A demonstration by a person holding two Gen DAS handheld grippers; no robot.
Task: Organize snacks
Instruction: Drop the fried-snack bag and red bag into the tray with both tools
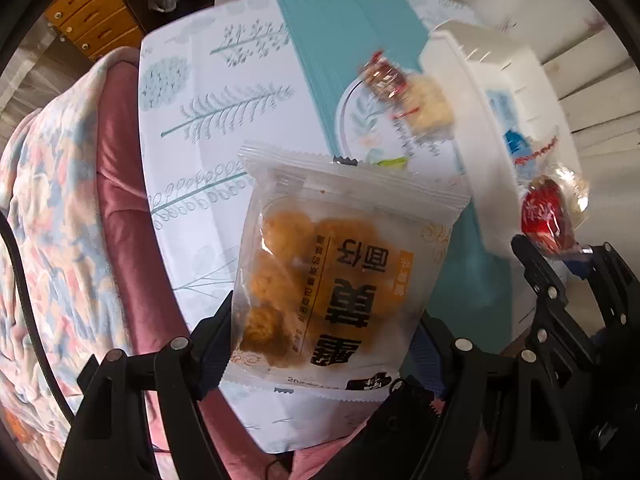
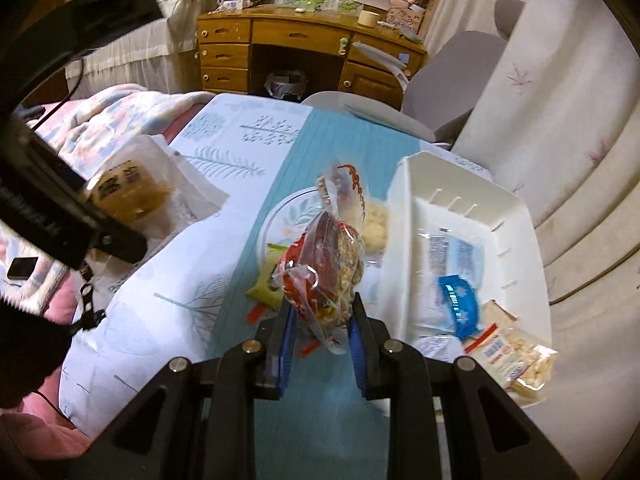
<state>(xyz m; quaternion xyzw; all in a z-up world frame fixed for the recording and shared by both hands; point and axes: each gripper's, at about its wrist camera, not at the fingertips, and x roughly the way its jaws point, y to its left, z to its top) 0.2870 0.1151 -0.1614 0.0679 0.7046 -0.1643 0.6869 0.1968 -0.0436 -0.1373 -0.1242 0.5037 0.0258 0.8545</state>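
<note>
My left gripper is shut on a frosted packet of golden fried balls, held above the patterned tablecloth; it also shows in the right wrist view. My right gripper is shut on a clear red-printed snack packet, lifted over the teal table strip; it also shows in the left wrist view. A white plastic tray stands at the right and holds a blue-and-white packet. Another red-printed packet lies by the tray's left wall.
A packet of pale crackers rests at the tray's near corner. A green wrapper lies on the cloth under my right gripper. A floral blanket lies left of the table. A wooden desk and a grey chair stand behind.
</note>
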